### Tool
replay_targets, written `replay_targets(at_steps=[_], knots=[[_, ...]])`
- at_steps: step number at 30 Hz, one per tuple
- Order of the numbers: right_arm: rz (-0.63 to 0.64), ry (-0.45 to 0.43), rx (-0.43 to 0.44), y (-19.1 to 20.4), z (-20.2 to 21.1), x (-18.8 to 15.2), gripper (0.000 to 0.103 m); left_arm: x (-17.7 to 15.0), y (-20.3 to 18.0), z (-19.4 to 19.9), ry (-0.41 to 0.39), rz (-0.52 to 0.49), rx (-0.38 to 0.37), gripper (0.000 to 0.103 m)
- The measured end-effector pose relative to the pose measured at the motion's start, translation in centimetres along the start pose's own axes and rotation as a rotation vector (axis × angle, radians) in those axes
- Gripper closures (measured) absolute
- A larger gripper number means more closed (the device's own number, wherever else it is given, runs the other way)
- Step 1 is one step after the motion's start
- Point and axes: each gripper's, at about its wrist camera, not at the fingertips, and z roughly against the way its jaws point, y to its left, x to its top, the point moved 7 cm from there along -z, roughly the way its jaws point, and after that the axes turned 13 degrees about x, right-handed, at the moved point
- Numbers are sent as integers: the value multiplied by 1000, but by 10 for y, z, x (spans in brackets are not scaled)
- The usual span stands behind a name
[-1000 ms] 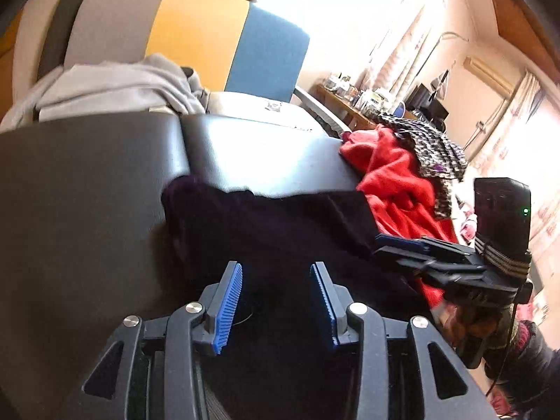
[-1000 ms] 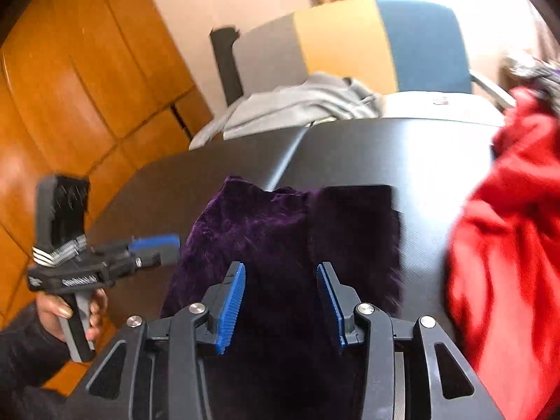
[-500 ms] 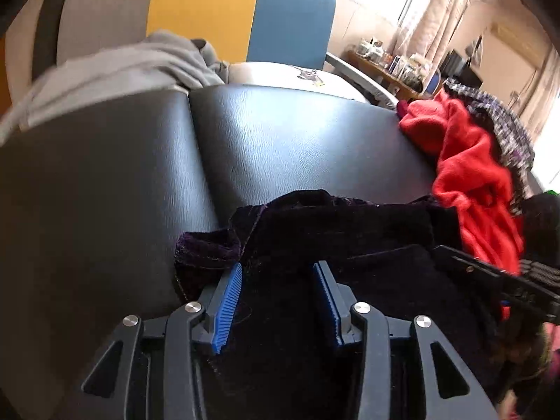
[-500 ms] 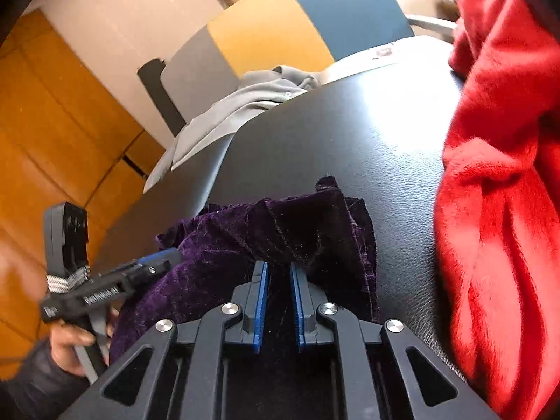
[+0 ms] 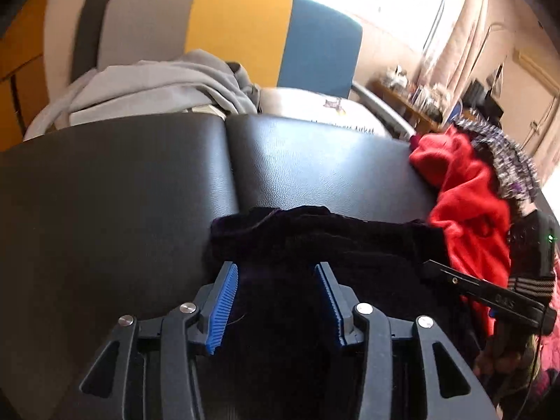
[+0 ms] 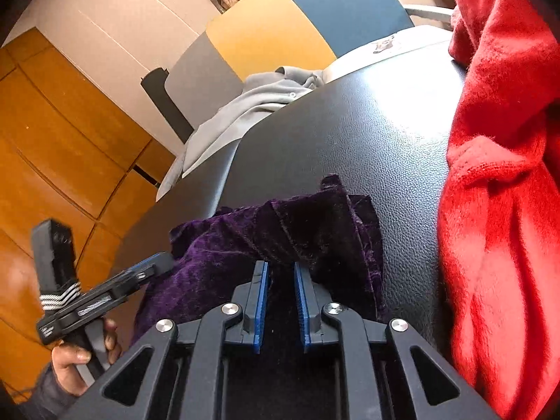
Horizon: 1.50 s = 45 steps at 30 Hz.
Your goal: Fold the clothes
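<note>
black padded top [image 5: 315, 161] filling left view, striped chair [image 5: 238, 35] behind, grey garment [image 5: 157, 87] lying on it. purple cloth [image 5: 332, 238] bunching at near edge, red garment [image 5: 465, 203] sitting just right of it. left gripper [image 5: 276, 301] standing wide over cloth, jaws just opening further, pads not pressing.

right view: right gripper [image 6: 281, 301] jaws narrow, just easing apart; purple cloth [image 6: 280, 231] fold lying between pads, grip unclear. hand [image 6: 80, 357] holding left gripper [image 6: 154, 266] at cloth's left edge.

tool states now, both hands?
Left tool: open, just been opening; purple cloth lies between, ungripped.
Right tool: nearly shut, pinching purple cloth, though just eased open.
</note>
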Motion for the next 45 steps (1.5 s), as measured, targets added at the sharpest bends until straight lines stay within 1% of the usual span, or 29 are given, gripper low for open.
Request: replay_targets(at_steps=[1,2,3,5,8,11,13,14,15,16,18,21,25,27,29,30,31,33,34,35,37,40,42,45], knots=[[27,11,-17,7,5,0,82,-7,0,9,-6,-8,-9,54],[70,23,-16,17,12,-3,72,-13,-1,18,-11,-17,-18,53],[123,34,-3,31,21,-7,65,-21,-3,26,-13,-29,-25,53],[231,70,16,56,36,-19,65,-38,-9,39,-11,-57,-39,53],[386,175,14,87,52,-52,65,-66,-21,56,-11,-91,-65,53],[456,290,-11,89,55,-97,65,-97,-36,67,1,-135,-95,51],[497,367,-31,89,57,-126,65,-121,-43,67,25,-177,-98,50],[508,387,-51,83,58,-138,66,-130,-43,65,35,-194,-97,50],[512,395,-78,74,59,-149,66,-140,-44,63,43,-211,-99,50],[501,376,-80,68,63,-154,66,-147,-46,63,29,-236,-92,50],[461,311,-54,60,72,-156,67,-155,-49,67,-18,-291,-68,50],[451,269,-46,57,75,-158,67,-155,-46,68,-8,-259,-79,50],[438,260,-41,58,79,-157,67,-157,-37,75,4,-213,-106,50],[398,256,-35,56,80,-153,67,-159,-26,82,20,-151,-142,48],[339,261,-26,57,82,-144,63,-154,-7,85,34,-53,-178,46],[310,251,-11,60,86,-137,54,-148,2,86,33,-5,-195,45],[282,231,11,64,92,-131,47,-141,11,84,32,41,-214,43],[262,161,54,72,103,-110,27,-125,28,80,29,137,-258,41],[238,129,82,73,107,-98,21,-115,34,75,28,173,-275,39],[205,103,105,70,108,-86,12,-106,36,70,30,191,-289,37],[144,72,119,59,105,-66,11,-88,37,59,31,196,-304,36],[73,68,101,33,90,-44,11,-68,27,40,32,147,-323,34],[32,83,91,15,77,-34,11,-63,20,23,66,126,-335,33],[-7,124,82,-4,56,-27,11,-64,13,2,127,129,-372,33]])
